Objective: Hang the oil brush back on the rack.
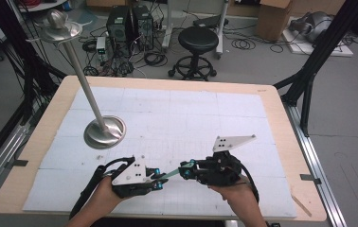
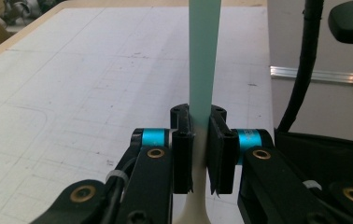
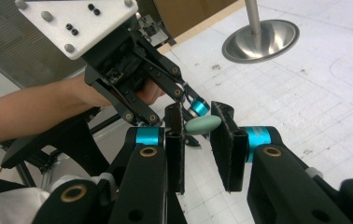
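A slim mint-green stick [image 1: 170, 174] hangs level above the front of the white mat, bridging my two grippers. My left gripper [image 1: 162, 179] is shut on it; in the left gripper view the pads [image 2: 183, 154] press on both flat sides of the stick [image 2: 204, 56], which turns cream near the bottom edge. My right gripper [image 1: 183, 171] faces the left one. In the right gripper view the stick's rounded end [image 3: 202, 124] spans the gap between my right gripper's [image 3: 198, 116] pads, pinched by its edges. The left gripper [image 3: 191, 106] and its hand lie just beyond.
A metal stand with a round base [image 1: 104, 132] and a tilted pole carrying a dish [image 1: 58, 28] stands at the mat's left; its base [image 3: 261, 41] is also in the right gripper view. The wooden table rim [image 1: 290, 142] frames the mat. A black stool [image 1: 198, 40] is behind the table.
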Motion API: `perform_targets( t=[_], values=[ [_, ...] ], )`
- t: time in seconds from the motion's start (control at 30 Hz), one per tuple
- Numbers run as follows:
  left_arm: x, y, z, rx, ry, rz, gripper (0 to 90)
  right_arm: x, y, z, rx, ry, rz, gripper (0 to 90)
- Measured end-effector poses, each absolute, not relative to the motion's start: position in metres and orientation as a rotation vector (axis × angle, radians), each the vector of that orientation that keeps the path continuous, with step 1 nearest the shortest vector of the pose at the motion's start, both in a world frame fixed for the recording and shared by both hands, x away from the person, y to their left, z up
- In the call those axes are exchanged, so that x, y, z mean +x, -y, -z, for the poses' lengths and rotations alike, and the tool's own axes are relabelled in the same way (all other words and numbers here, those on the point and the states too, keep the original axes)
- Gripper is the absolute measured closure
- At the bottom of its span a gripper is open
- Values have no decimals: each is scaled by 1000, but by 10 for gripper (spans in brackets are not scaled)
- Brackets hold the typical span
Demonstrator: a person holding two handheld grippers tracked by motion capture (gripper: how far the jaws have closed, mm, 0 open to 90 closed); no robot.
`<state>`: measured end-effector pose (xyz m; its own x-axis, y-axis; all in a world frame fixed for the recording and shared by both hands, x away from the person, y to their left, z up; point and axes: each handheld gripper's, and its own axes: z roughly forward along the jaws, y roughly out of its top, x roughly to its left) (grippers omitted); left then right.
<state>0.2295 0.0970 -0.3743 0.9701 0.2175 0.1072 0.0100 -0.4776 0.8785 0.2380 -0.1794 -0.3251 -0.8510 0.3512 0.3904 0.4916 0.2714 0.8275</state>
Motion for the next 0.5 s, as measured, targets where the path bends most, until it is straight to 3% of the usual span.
perform_targets(
  t=[0.03, 0.1, 0.23, 0.5],
  values=[
    [230, -97, 374, 2055, -162, -232, 818, 238, 180, 324, -785, 2400, 1652, 730],
    [231, -99, 374, 2028, -173, -206, 819, 237, 181, 323, -780, 2387, 1724, 553],
    [232, -103, 372, 1975, -193, -159, 822, 231, 188, 320, -715, 2372, 1898, 363],
    [239, -117, 369, 1823, -213, -47, 822, 222, 206, 329, -654, 2330, 2101, 239]
  ],
)
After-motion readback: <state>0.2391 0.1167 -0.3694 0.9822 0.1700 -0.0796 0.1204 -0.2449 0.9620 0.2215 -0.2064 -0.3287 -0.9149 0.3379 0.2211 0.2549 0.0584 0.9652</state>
